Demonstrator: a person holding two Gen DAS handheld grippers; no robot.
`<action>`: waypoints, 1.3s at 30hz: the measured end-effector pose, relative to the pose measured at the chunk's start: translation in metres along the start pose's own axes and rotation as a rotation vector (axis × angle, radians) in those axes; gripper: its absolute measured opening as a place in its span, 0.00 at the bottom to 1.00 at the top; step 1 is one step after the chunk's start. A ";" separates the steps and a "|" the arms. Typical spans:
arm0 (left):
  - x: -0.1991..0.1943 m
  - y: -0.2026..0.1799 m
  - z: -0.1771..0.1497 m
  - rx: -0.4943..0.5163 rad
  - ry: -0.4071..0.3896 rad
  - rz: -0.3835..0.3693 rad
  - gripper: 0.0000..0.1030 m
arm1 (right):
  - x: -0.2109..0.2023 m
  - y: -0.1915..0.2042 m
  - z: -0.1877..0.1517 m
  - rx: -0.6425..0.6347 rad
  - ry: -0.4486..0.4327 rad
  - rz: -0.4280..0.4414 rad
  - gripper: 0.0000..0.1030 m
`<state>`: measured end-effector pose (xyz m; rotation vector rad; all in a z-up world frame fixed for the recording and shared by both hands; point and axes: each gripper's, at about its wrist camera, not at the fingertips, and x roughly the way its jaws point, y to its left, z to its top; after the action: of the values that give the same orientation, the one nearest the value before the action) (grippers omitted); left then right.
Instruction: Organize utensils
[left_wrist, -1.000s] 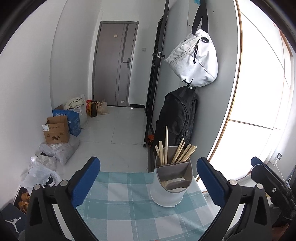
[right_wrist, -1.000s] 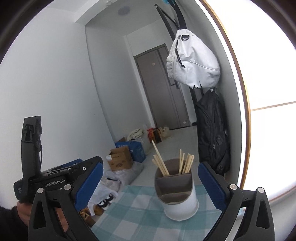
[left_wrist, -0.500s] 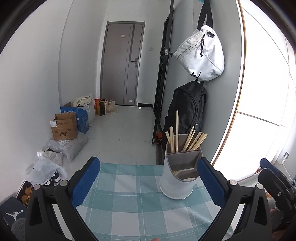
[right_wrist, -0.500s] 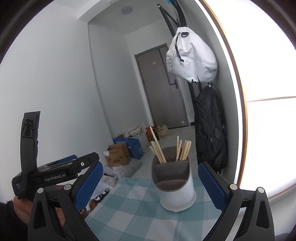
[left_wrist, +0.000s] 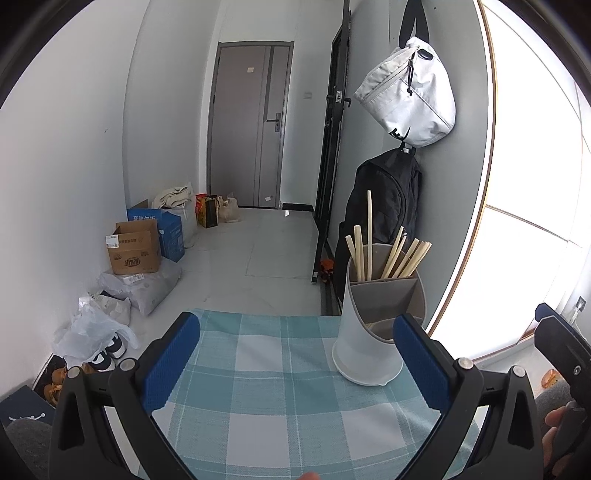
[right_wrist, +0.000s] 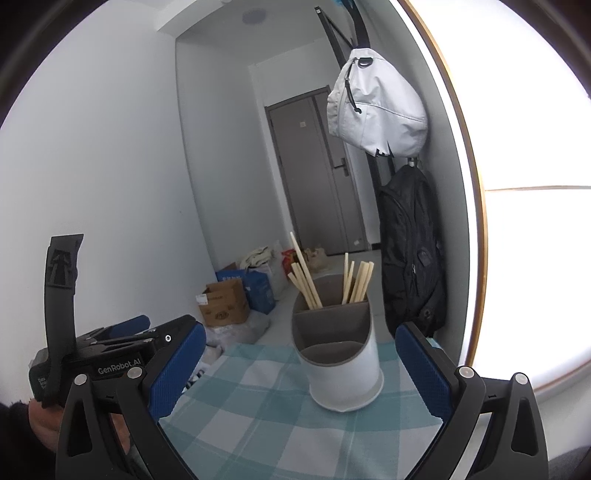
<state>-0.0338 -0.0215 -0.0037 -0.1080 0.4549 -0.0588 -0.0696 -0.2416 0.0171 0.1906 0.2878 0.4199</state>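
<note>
the left gripper (left_wrist: 295, 356) has its two blue-padded black fingers (left_wrist: 171, 360) spread wide, with nothing between them and nothing touching the pads. it hangs over the near part of the teal and white checked tablecloth (left_wrist: 280, 398). the right gripper (right_wrist: 295, 363) is spread just as wide and also holds nothing; its fingers (right_wrist: 423, 367) frame the holder without touching it.

the white round plastic utensil holder with grey inner dividers (left_wrist: 373, 332) stands upright on the cloth, toward the far right of the table. in the left wrist view it sits just behind the left gripper's right finger, apart from it. pale wooden chopsticks (left_wrist: 404, 256) stand in its far compartments, one group leaning left and one leaning right, with a single stick (left_wrist: 369, 236) rising taller than the rest. the near compartment looks empty of sticks.

a person's hand (right_wrist: 44, 424) grips the left gripper's handle at the lower left of the right wrist view. on the wall behind the holder hang a white fabric sling bag (left_wrist: 410, 92) and, below it, a black backpack (left_wrist: 388, 199).
</note>
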 end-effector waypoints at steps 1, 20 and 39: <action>0.000 0.000 0.000 -0.002 0.000 0.000 0.99 | 0.000 0.000 0.000 0.001 0.000 0.001 1.00; -0.004 0.004 -0.002 -0.028 -0.023 0.016 0.99 | 0.000 -0.001 -0.001 0.001 0.012 0.019 1.00; -0.007 0.002 -0.003 -0.034 -0.025 0.004 0.99 | 0.001 0.000 -0.001 0.010 0.017 0.024 1.00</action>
<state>-0.0414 -0.0197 -0.0040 -0.1407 0.4313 -0.0459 -0.0691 -0.2413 0.0159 0.2008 0.3042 0.4440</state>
